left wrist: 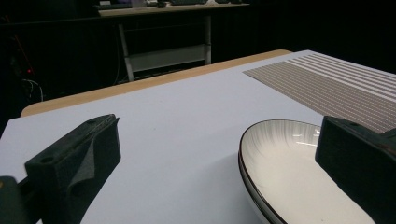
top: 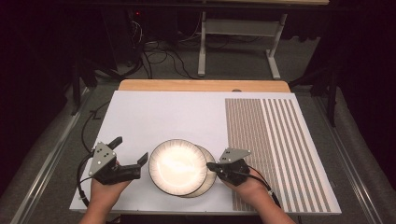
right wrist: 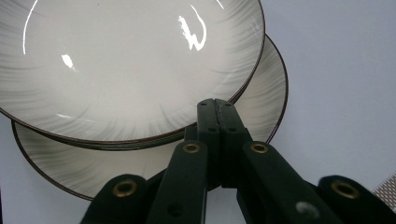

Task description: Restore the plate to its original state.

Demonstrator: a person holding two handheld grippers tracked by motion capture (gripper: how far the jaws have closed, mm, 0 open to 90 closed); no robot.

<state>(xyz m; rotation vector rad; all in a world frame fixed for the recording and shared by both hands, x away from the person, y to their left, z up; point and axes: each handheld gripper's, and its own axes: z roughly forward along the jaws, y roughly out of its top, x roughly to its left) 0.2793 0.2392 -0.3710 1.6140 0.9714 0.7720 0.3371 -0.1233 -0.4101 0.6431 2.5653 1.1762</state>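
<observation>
Showing the upper plate (top: 177,166) stacked off-centre on the lower plate (top: 204,188), both lying flat on the white sheet (top: 163,116) between the two grippers. Left gripper (top: 130,148) with jaws spread wide and nothing between them: nearer jaw just beside the upper plate's left rim, farther jaw well clear over bare sheet. Seen along those jaws in the left gripper view, stacked rims directly ahead of the right-hand jaw, none of either plate inside the gap. Right gripper (top: 210,165) with jaws pressed together and nothing visible between them, tip over the exposed crescent of the lower plate and right at the upper plate's right rim; contact with that rim not resolvable. Round plates, hence no long axis; offset of the stack running toward the right gripper. Judged from this layout: pushing or steadying best suited to the shut right tip, already at the rim; any pinch falling to the open left jaws, needing a short sideways shift toward the plates to straddle the rim.
</observation>
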